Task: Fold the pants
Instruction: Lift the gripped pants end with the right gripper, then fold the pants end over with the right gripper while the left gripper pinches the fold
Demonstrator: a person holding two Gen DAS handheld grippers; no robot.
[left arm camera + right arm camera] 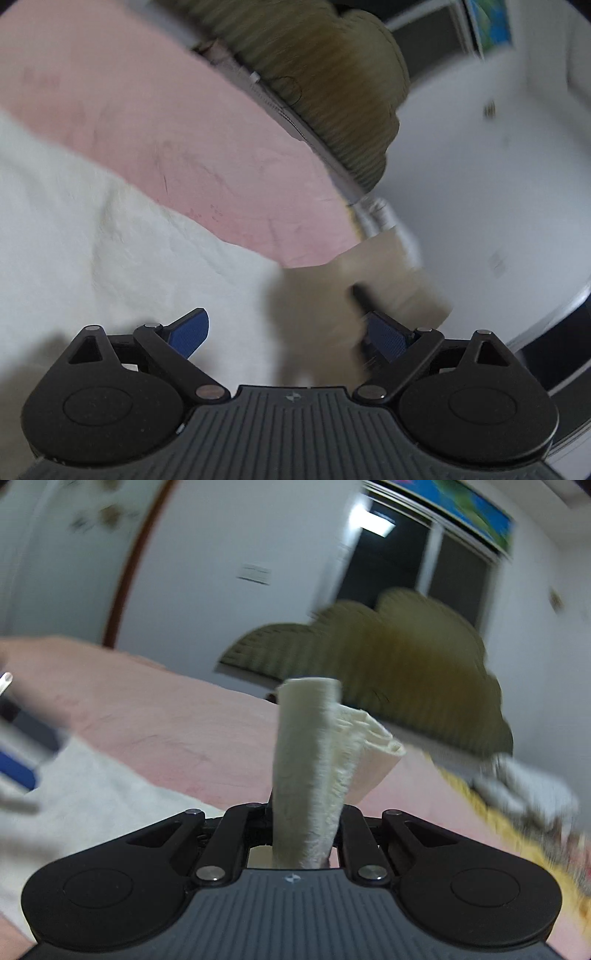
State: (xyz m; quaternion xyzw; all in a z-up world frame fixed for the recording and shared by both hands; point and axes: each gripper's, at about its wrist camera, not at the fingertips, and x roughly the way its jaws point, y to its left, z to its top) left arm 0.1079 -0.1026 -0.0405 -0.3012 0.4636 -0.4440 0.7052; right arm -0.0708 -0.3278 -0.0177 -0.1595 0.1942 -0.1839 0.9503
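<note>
The right gripper (304, 834) is clenched on a bunched fold of the cream-white textured fabric pants (306, 760), which stand up between its closed black fingers (229, 834) as a rolled column with pleated layers fanning out to the right at the top. The rest of the pants (122, 251) lies spread as a pale, wrinkled sheet over the pink bed sheet (177, 140), filling the lower left of the left wrist view. The left gripper (291, 336) is released, its blue-padded fingers (192, 332) wide apart; between them shows a blurred beige shape (332, 310), and I cannot tell whether it is cloth or whether it touches the pads. An olive-green ribbed cushion (406, 672) rests at the far edge of the bed, beyond the lifted fold. In the right wrist view a blurred blue-and-grey object (18, 753) at the left edge sits over the spread cloth; it cannot be made out clearly. Behind the bed are a white wall (229, 554) and a dark window (413, 554). Both views are smeared by motion.
</note>
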